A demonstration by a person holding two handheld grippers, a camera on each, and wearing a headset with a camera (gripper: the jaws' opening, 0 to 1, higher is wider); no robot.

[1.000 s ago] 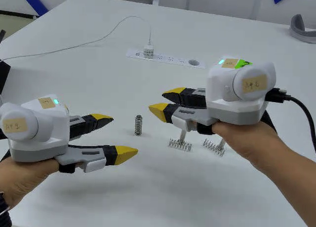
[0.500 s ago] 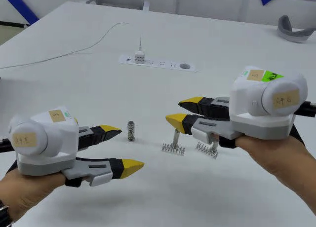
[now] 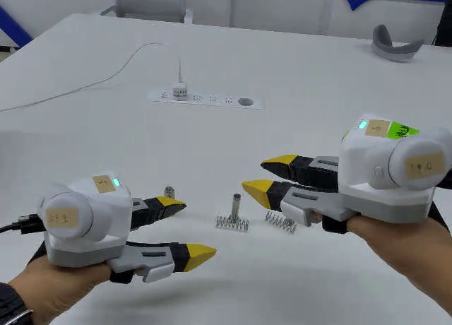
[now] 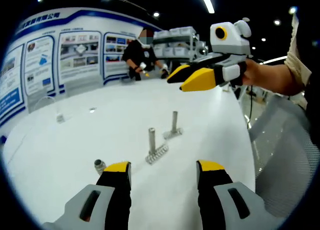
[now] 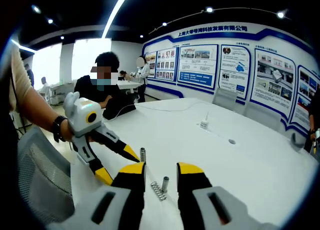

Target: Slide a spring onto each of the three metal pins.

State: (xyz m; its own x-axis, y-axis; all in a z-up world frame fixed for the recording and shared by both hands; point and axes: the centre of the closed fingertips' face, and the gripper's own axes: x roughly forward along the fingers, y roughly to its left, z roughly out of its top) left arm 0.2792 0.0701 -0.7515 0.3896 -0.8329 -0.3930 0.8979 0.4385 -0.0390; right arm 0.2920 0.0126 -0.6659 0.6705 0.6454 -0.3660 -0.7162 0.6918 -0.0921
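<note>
1. The left tool (image 3: 192, 229) is nearest, at the lower left of the head view, held in the left hand (image 3: 49, 290). Its yellow-tipped jaws are spread wide with nothing between them.
2. The right tool (image 3: 261, 174) is on the other side in the right hand (image 3: 402, 247), raised a little above the white tabletop (image 3: 318, 92). Its jaws are parted less widely than the left tool's, and they too hold nothing.
3. Just behind the left tool's upper jaw stands the first pin (image 3: 169, 192), and from the head only its top shows. The right gripper view shows it upright with a spring coiled around it (image 5: 143, 154).
4. Between the two tools the second pin (image 3: 236, 205) stands upright and bare. A loose spring (image 3: 232, 224) lies on its side at the pin's foot.
5. Another spring (image 3: 281, 222) lies flat on the tabletop just beneath the right tool's lower jaw. In the left gripper view the third pin (image 4: 174, 122) stands bare beyond the second pin.
6. Farther back a power strip (image 3: 205, 98) lies flat with a white plug (image 3: 181, 92) in it. A thin cable (image 3: 106, 81) curves away from the plug to the left.
7. Near the far right edge rests a grey curved band (image 3: 394, 48), and chairs (image 3: 152, 3) stand past the far edge.
</note>
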